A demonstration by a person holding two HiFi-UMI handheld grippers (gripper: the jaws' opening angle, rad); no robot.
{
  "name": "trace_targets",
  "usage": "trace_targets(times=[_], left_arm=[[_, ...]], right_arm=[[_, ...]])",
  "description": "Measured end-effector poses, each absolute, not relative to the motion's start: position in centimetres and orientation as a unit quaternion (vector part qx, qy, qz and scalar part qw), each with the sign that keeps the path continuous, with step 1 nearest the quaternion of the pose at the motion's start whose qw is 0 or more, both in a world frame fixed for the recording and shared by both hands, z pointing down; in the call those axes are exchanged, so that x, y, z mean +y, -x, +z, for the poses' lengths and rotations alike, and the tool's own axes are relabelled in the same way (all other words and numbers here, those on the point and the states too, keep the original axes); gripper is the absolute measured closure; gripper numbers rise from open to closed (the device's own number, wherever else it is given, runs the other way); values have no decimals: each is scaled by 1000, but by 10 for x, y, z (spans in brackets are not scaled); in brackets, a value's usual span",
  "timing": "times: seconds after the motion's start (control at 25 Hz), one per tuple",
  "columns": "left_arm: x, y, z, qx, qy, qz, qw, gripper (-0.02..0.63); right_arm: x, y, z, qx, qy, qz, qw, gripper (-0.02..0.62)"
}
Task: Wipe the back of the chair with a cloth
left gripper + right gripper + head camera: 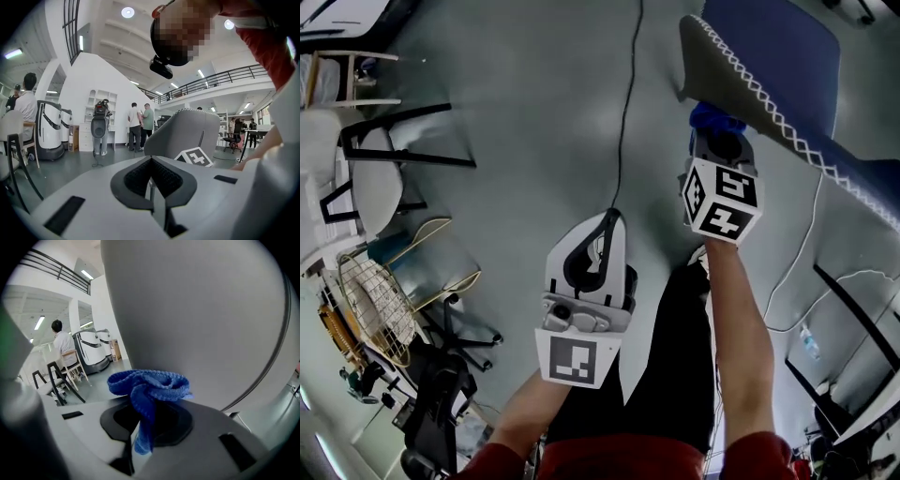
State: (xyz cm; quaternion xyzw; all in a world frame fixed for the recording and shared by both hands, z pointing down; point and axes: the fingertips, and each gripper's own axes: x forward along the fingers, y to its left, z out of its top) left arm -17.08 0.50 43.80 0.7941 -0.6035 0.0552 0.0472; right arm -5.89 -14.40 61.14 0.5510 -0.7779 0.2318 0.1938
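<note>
The chair's grey back [741, 80], edged with white stitching, rises at the upper right of the head view, with its blue seat [783, 42] behind it. My right gripper [715, 131] is shut on a bunched blue cloth [714, 117] that lies against the back's lower edge. In the right gripper view the cloth [149, 386] hangs between the jaws and the grey back [197, 319] fills the frame just ahead. My left gripper [607, 223] hangs lower left over the floor, shut and empty; its view shows the pads [140, 177] pressed together and the chair back [185, 133] beyond.
A black cable [624, 112] runs across the grey floor. Black-framed chairs [380, 159], a wire basket [380, 300] and an office chair base [464, 330] crowd the left side. People [140, 124] and white machines [49, 131] stand farther off.
</note>
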Motion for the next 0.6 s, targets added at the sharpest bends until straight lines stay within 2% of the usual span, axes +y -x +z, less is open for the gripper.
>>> trace_targets(times=[0.36,0.6], left_arm=[[12,167,467,-594,-799,74,61,592],[13,163,463,-590,-801,80,63,592]], right_arm=[[-160,59,685,-762,-549,245,240,532],[-161,58,689,-763,-544,244,249,532]])
